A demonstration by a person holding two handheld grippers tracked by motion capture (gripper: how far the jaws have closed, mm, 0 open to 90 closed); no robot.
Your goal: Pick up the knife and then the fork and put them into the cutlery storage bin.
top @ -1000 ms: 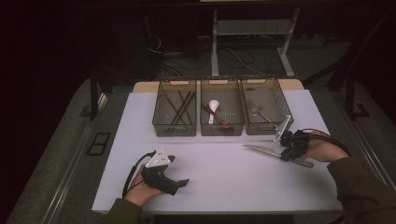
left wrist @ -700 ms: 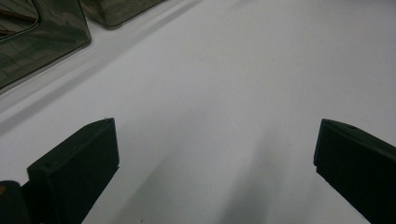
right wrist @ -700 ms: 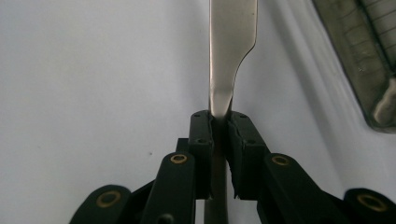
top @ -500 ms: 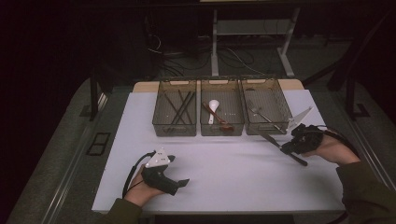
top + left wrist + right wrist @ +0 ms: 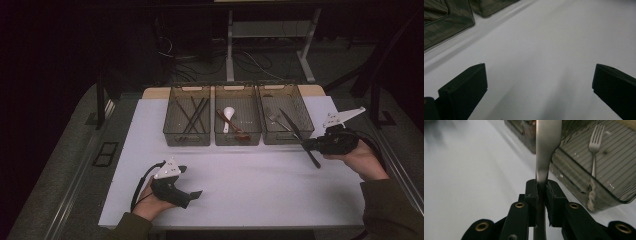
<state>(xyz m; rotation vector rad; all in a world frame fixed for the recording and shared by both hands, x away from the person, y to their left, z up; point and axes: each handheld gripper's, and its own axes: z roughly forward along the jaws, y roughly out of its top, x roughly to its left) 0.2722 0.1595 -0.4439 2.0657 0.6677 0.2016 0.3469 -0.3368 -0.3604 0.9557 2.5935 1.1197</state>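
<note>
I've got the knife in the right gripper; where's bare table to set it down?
The white table is bare from the bins' front walls to the left gripper, and right of it. The knife already hangs over the right bin, beside a fork.

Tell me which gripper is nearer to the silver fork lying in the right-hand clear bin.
Right. The right gripper, clamped on a metal table knife, is just beside that bin holding the silver fork. The left gripper rests open far across the white table.

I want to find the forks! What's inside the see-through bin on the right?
The clear plastic right bin holds one silver metal fork lying on its ribbed floor. The steel knife clamped in the right gripper covers part of it.
</note>
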